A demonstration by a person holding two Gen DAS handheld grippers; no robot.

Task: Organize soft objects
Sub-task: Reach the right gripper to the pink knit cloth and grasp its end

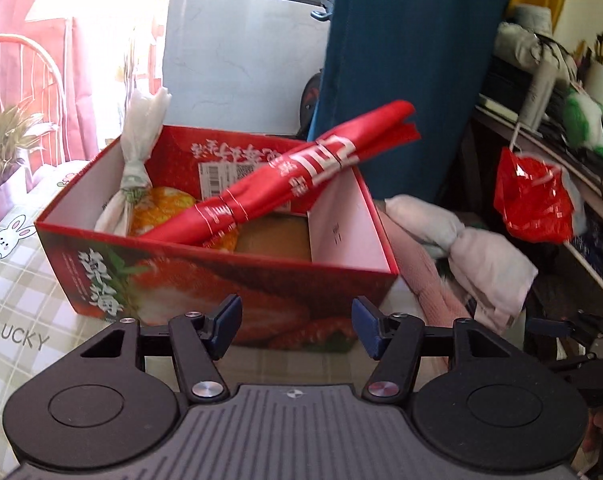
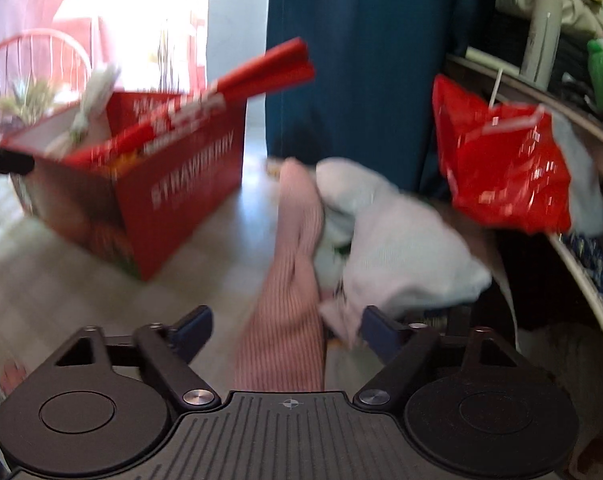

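Note:
A red strawberry box stands open on the checked tablecloth. Inside it lie a rolled red banner that sticks out over the far right corner, a knotted white bag and a yellow-orange soft item. My left gripper is open and empty just in front of the box. In the right wrist view the box is at the left. My right gripper is open, with a pink ribbed cloth lying between its fingers and a white cloth beside the right finger.
The pink and white cloths lie right of the box. A red plastic bag hangs from a cluttered shelf at the right. A blue curtain hangs behind. A potted plant and a red chair are at the far left.

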